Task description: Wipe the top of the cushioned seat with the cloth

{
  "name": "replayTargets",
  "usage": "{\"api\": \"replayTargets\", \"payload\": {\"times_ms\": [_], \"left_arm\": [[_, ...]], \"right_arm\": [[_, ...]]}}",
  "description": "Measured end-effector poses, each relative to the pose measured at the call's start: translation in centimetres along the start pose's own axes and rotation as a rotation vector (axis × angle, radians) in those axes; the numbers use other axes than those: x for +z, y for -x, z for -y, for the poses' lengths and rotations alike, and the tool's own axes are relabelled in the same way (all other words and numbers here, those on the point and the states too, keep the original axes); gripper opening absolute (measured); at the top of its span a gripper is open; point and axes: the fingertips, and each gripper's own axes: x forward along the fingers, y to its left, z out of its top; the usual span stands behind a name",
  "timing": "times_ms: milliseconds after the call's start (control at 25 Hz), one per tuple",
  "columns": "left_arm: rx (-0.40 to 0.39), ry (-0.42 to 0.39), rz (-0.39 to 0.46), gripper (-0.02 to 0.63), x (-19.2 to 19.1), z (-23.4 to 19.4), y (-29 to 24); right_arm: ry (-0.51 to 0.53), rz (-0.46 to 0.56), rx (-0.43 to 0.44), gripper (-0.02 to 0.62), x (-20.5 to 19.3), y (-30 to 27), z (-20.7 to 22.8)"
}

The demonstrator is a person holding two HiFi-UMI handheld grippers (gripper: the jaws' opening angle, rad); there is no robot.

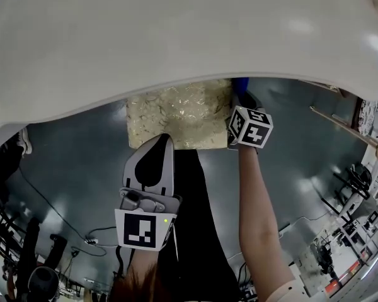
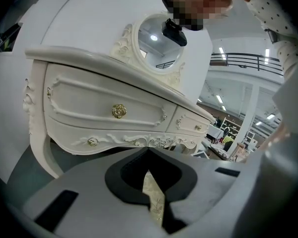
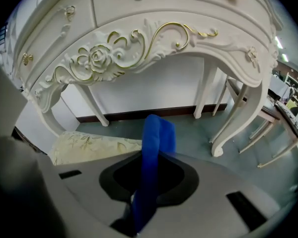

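Note:
The cushioned seat point(image 1: 176, 115), cream with a gold floral pattern, sits on the floor partly under the white dressing table point(image 1: 176, 36). My right gripper point(image 1: 239, 115) is at the seat's right edge, shut on a blue cloth point(image 3: 156, 138) that sticks up from its jaws. In the right gripper view the seat point(image 3: 89, 145) lies to the left, just beyond the jaws. My left gripper point(image 1: 159, 145) is over the seat's near edge with its jaws shut and nothing in them. Through the thin slit of the left gripper point(image 2: 149, 155) a strip of the seat's fabric point(image 2: 154, 195) shows.
The dressing table's curved legs point(image 3: 223, 113) stand to the right of the seat, with a wall and dark skirting behind. An oval mirror point(image 2: 154, 41) tops the table. Cables point(image 1: 88, 238) lie on the grey floor at left; shelves and equipment point(image 1: 359, 225) at right.

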Motion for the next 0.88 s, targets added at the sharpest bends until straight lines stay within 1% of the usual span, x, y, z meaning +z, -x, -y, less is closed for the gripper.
{"api": "replayTargets", "payload": {"times_ms": [160,560,880], "left_arm": [[0.008,0.009,0.007,-0.002,0.1,-0.7,0.0],[0.025,0.026,0.018,-0.002,0.4,-1.2,0.8],[0.044,0.035,0.034,-0.002,0.9,-2.0,1.4]], "right_arm": [[-0.034,0.028,-0.022,0.061,-0.1,0.0,0.2],[-0.009,-0.008,-0.046,0.061,0.1,-0.1,0.0],[0.016,-0.012,-0.089,0.061,0.1,0.1,-0.5]]}}
